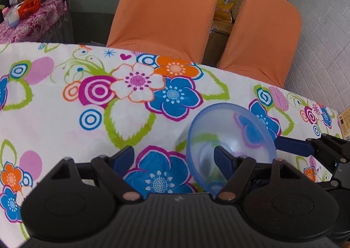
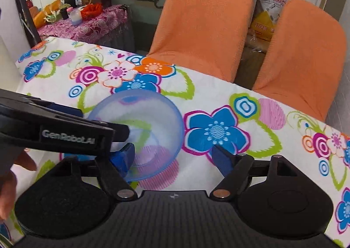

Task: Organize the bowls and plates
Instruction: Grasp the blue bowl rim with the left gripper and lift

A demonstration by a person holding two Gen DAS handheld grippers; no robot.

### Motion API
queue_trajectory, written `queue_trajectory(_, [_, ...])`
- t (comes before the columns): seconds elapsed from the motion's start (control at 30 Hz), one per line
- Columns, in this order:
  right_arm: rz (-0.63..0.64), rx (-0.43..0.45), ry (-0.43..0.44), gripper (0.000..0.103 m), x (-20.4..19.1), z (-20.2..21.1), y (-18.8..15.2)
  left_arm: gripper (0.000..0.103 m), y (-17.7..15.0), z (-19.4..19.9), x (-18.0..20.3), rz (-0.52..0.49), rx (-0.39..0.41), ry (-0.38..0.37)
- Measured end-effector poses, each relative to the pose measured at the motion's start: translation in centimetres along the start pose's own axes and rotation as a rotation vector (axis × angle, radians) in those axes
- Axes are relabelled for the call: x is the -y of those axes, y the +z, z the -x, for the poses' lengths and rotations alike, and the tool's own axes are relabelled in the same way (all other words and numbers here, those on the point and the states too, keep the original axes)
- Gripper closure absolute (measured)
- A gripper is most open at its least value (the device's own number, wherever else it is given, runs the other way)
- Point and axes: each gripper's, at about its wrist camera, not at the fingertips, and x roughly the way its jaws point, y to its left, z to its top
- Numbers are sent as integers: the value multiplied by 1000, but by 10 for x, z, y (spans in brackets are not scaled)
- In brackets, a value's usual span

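1. Left wrist view first. Our left gripper (image 1: 174,157) has its jaws spread wide, with only the flowery tablecloth (image 1: 72,116) between the two blue pads.
2. The translucent pale-blue plastic bowl (image 1: 231,136) is tilted on edge just right of centre. Our right-hand finger (image 1: 225,160) pokes into its open mouth, so the bowl sits around that one finger rather than between the two.
3. On the far right of the same view, the other gripper's blue finger (image 1: 293,144) comes in and meets the bowl's outer right rim. We can't tell from here whether it's really pinching.
4. Behind the table stand two orange fabric-covered chairs (image 1: 166,9), pushed close to the far edge. Far left is a side table under a purple patterned cloth (image 1: 32,20) with small clutter on it.
5. Right wrist view now. Our right gripper (image 2: 174,156) is also spread wide; the bowl (image 2: 148,116) lies left of centre, its lower left rim touching our left pad (image 2: 123,157).
6. The right pad (image 2: 219,157) is well clear of the bowl, so nothing's clamped here.
7. The black left gripper body with white lettering (image 2: 65,136) cuts across from the left edge and covers part of the bowl's left side. A bit of the person's hand (image 2: 8,180) shows below it.
8. Same orange chairs (image 2: 205,16) behind, plus a yellow printed bag (image 2: 269,2) between them.
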Motion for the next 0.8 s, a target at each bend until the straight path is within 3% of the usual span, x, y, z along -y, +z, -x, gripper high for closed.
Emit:
queue_trajectory(0.07, [-5, -18, 36, 43, -3, -4, -2, 33, 0, -1, 4, -10, 0, 10])
queue_trajectory(0.1, [1, -26, 51, 44, -6, -6, -4, 44, 0, -1, 6, -19, 1, 11])
queue_trajectory(0.2, [27, -34, 76, 45, -17, -9, -8, 61, 2, -1, 11, -59, 1, 12])
queue_trajectory(0.3, [-12, -43, 153, 48, -22, -7, -4, 69, 4, -2, 15, -70, -26, -12])
queue_trajectory(0.6, [-112, -106, 196, 46, -21, -1, -6, 71, 5, 1, 15, -61, -110, -110])
queue_trajectory(0.8, [34, -33, 20, 44, -25, 7, -9, 71, 1, 3, 16, -84, -76, -89])
